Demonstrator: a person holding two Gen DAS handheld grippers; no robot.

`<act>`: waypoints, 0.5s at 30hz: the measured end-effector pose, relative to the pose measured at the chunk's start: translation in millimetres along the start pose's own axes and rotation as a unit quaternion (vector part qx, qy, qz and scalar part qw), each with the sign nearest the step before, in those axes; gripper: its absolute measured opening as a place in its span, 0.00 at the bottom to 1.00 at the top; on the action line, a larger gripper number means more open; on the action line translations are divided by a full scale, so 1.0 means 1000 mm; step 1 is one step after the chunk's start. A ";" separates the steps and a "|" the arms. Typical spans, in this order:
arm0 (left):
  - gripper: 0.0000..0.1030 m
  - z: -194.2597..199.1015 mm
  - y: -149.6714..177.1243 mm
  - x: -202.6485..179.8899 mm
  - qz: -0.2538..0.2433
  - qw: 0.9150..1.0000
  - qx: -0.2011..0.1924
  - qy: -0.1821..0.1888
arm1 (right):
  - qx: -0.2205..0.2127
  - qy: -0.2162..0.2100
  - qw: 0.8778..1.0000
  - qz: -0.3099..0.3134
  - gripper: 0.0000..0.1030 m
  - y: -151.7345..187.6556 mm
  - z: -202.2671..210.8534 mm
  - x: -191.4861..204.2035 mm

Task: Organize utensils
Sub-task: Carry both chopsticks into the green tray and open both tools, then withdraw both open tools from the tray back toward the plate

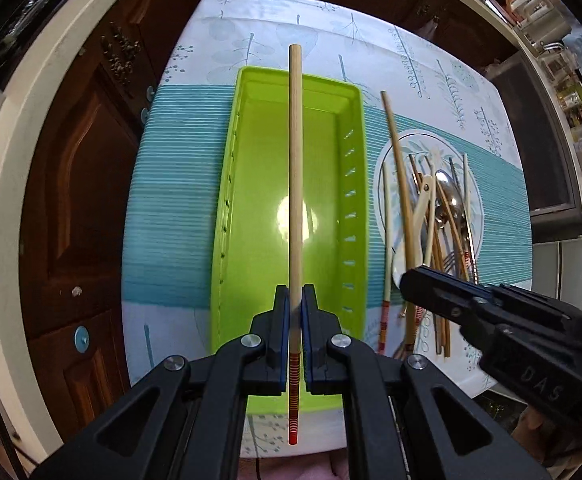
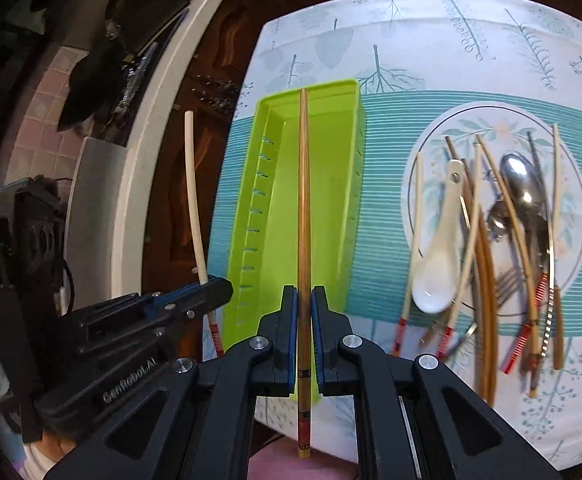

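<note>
Two claws, each clenched on one chopstick. Left claw (image 1: 296,300) gripping a pale chopstick (image 1: 295,168) with a red-striped end, held above the one green tray (image 1: 355,184), seen empty directly ahead of it. Right claw (image 2: 304,300) gripping a darker brown chopstick (image 2: 304,208), also over the tray (image 2: 251,208). Right of both claws: one patterned plate (image 2: 487,114) piled with utensils; one white ceramic spoon (image 2: 437,264), at least one metal spoon (image 2: 521,188), one fork partly buried. Remaining chopsticks overlapping and blurred; exact count not determinable. Dark cabinet doors (image 1: 83,208) left of the table (image 1: 171,184).
</note>
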State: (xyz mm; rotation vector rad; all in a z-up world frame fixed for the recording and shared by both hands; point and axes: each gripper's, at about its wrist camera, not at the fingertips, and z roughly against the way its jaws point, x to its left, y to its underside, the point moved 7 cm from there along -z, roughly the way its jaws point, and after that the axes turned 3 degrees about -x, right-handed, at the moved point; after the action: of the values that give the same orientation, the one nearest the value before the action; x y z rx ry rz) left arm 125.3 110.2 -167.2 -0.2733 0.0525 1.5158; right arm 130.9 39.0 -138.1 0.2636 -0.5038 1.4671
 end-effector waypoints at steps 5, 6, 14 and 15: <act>0.03 -0.026 -0.013 0.007 -0.018 1.000 0.020 0.014 | 0.012 0.026 0.999 -0.025 0.07 -0.012 -0.043 -0.001; 0.04 -0.031 -0.014 0.008 -0.020 0.999 0.024 0.015 | 0.013 0.030 0.999 -0.028 0.07 -0.013 -0.046 -0.002; 0.41 -0.041 -0.014 0.019 -0.037 0.999 0.027 -0.003 | 0.006 0.079 0.996 -0.047 0.10 -0.020 -0.065 -0.013; 0.42 -0.040 -0.013 0.020 -0.038 0.999 0.027 -0.001 | 0.003 0.082 0.996 -0.048 0.12 -0.019 -0.062 -0.013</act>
State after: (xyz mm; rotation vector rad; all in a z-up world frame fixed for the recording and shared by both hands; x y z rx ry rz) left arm 145.0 120.5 -207.7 -0.2268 0.0803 1.4366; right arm 159.8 54.0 -195.7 0.1689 -0.3499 1.3832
